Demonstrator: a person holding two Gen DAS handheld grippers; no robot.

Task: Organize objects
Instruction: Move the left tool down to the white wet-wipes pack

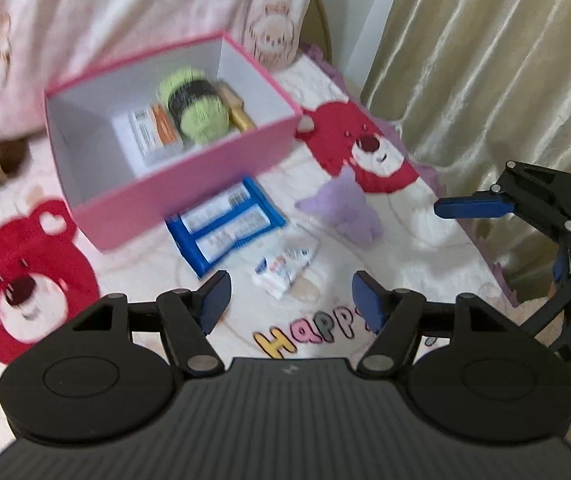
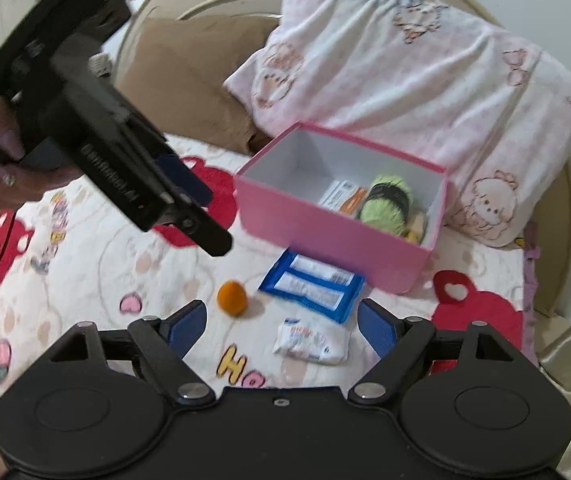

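Note:
A pink box [image 1: 189, 184] [image 2: 325, 236] stands open on the bed. Inside lie a green yarn ball [image 1: 195, 106] [image 2: 385, 202], a white-and-orange carton [image 1: 149, 132] [image 2: 343, 196] and a gold object [image 1: 241, 114]. In front of the box lie a blue package [image 1: 225, 224] [image 2: 313, 284], a small white packet [image 1: 285, 270] [image 2: 311, 340], a purple plush [image 1: 345, 210] and an orange ball [image 2: 231, 298]. My left gripper [image 1: 291, 300] is open and empty above the white packet. My right gripper [image 2: 281, 324] is open and empty, also near the packet.
The bedspread [image 1: 85, 264] is white with red bear prints. A pink pillow [image 2: 405, 80] and a brown pillow [image 2: 189, 76] lie behind the box. A gold curtain [image 1: 505, 60] hangs to the right. The other gripper shows in each view [image 1: 525, 208] [image 2: 85, 120].

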